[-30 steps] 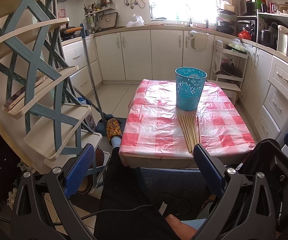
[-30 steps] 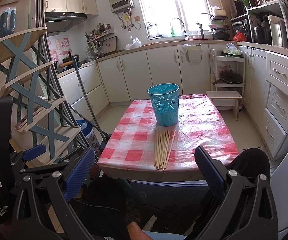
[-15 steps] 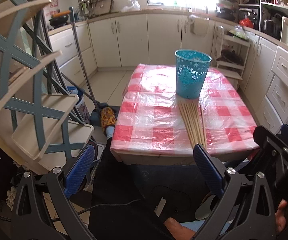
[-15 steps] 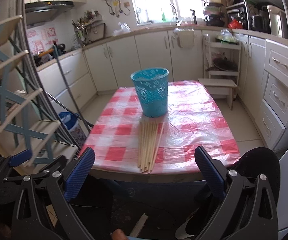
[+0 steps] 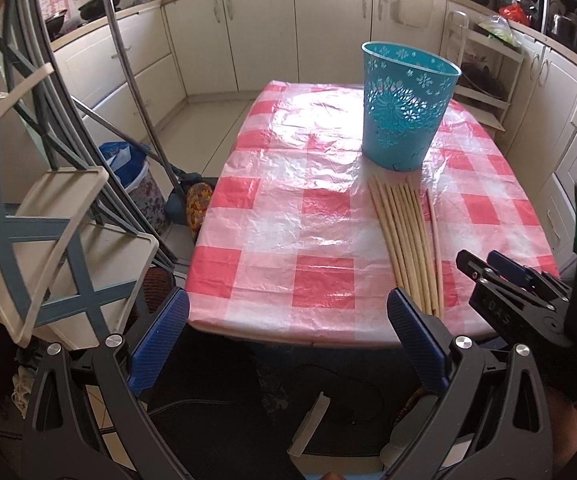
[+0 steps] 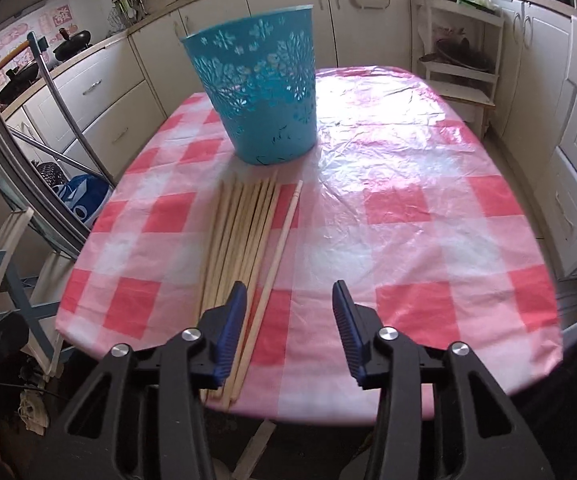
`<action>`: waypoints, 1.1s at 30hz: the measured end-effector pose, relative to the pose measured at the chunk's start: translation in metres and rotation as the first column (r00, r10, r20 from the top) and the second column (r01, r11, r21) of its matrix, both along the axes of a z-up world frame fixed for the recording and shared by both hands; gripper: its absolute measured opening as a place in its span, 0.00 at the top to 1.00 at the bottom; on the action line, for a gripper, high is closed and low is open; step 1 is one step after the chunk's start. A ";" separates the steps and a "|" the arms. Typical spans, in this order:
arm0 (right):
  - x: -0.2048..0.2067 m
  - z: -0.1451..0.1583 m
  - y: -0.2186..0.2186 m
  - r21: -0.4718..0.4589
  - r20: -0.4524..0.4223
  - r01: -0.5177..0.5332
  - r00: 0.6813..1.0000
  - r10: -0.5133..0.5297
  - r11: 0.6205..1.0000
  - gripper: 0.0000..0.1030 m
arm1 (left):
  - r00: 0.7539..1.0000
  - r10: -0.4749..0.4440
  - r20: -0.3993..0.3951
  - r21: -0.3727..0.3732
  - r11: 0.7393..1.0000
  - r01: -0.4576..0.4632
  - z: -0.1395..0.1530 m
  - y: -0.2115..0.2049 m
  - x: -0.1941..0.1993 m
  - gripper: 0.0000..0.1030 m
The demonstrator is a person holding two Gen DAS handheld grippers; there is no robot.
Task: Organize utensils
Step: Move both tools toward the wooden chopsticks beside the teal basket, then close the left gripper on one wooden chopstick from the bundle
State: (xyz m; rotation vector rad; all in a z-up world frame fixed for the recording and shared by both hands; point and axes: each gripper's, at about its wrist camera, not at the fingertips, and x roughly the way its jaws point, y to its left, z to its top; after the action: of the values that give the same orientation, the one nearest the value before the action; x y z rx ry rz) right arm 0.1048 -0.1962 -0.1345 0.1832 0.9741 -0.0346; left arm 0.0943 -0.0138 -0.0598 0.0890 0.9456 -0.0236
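Chopsticks [image 6: 244, 240] lie bundled on the checked table [image 6: 408, 220], tips touching the blue bin [image 6: 264, 88]. Right gripper [image 6: 288, 320] hovers closing, jaws empty. Left gripper [image 5: 288, 344] gapes wide, empty. No legible writing.

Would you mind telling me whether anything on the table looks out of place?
One chopstick lies apart from the bundle of chopsticks, angled away on its right side. The blue basket stands upright; nothing looks spilled.
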 end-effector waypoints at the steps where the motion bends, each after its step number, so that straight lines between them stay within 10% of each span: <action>1: 0.008 -0.004 -0.003 -0.011 0.004 -0.001 1.000 0.001 1.000 0.64 | 1.000 0.003 -0.010 0.000 1.000 -0.003 -0.004 -0.001 0.005 0.08; 17: 0.080 -0.019 -0.009 -0.208 -0.058 -0.199 0.980 0.191 0.958 0.83 | 0.991 -0.018 -0.129 -0.032 0.999 0.014 -0.063 -0.047 0.102 0.08; 33: 0.077 -0.028 -0.025 -0.064 -0.007 -0.194 0.981 0.194 0.979 0.84 | 0.986 0.042 -0.164 0.015 0.999 -0.041 -0.101 -0.067 0.155 0.08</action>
State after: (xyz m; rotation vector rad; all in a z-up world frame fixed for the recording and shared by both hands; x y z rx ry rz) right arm 0.1819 -0.2215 -0.1629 0.0283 0.9868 0.1125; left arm 0.2491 -0.0806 -0.1603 0.0791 1.1124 0.0134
